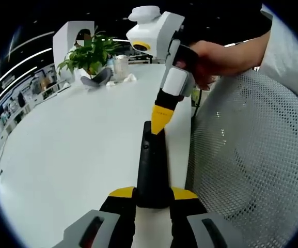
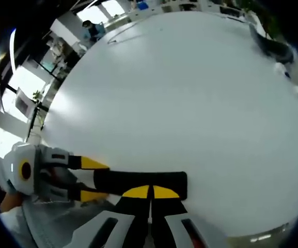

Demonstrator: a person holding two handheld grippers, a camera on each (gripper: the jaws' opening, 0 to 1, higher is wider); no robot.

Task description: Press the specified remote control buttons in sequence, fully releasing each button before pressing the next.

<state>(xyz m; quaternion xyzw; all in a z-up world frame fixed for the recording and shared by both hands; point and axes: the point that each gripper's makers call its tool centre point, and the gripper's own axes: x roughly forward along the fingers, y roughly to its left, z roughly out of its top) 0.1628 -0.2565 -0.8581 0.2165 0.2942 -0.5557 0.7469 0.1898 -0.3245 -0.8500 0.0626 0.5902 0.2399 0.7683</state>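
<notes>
A long black remote (image 1: 151, 165) lies lengthwise on the white table (image 1: 71, 155), close to its right edge. My left gripper (image 1: 153, 193) is shut on the remote's near end, one yellow tip on each side. My right gripper (image 1: 160, 120) comes down from the upper right, held by a hand (image 1: 216, 57); its yellow tips are shut together and touch the remote's far end. In the right gripper view the right gripper (image 2: 151, 192) rests tips-together on the remote (image 2: 123, 181), while the left gripper (image 2: 91, 180) clamps it from the left.
A potted plant (image 1: 89, 54), a glass cup (image 1: 120, 67) and a dark curved object (image 1: 97, 80) stand at the table's far end. A white mesh chair (image 1: 252, 155) is right beside the table edge. The broad tabletop (image 2: 190, 93) stretches beyond the remote.
</notes>
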